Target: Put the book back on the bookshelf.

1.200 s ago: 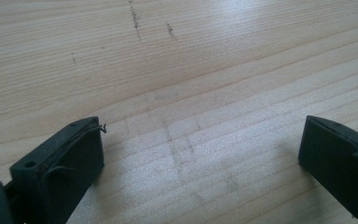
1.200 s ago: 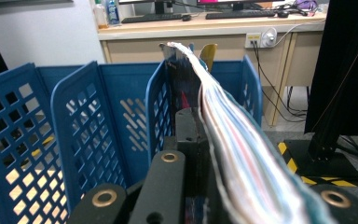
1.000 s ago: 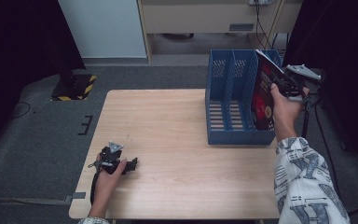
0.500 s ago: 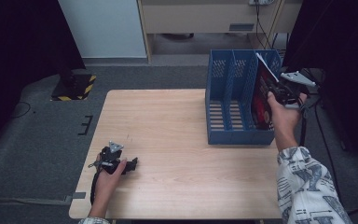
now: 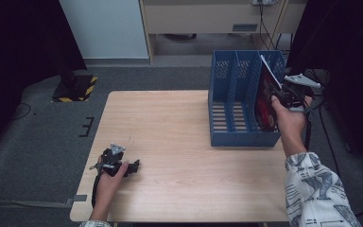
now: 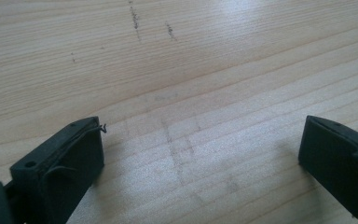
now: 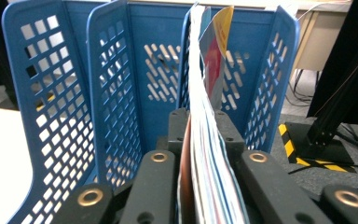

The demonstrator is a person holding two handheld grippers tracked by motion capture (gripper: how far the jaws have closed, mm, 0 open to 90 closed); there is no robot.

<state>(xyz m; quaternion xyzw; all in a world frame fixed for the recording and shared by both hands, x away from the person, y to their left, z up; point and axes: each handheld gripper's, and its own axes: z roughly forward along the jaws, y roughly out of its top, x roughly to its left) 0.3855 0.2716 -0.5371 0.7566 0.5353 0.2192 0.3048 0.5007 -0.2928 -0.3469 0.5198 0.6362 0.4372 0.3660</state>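
A: State of the right gripper (image 5: 283, 96)?

B: Its jaws have just been opening slightly; the magazine (image 7: 205, 140) is between them, standing tilted in the right-hand slot of the blue file rack (image 5: 227, 101), right of centre in the high view

A: Risk?

B: If the hold slackens further, the floppy pages may likely sag or tip over the rack's edge

A: The left gripper (image 5: 133, 166)?

B: Wide apart, holding nothing, resting at the lower left of the wooden table (image 5: 179, 142)

A: Surroundings?

B: Pale wood grain with faint marks; grey carpet (image 5: 42, 137) around, dark curtains at the sides
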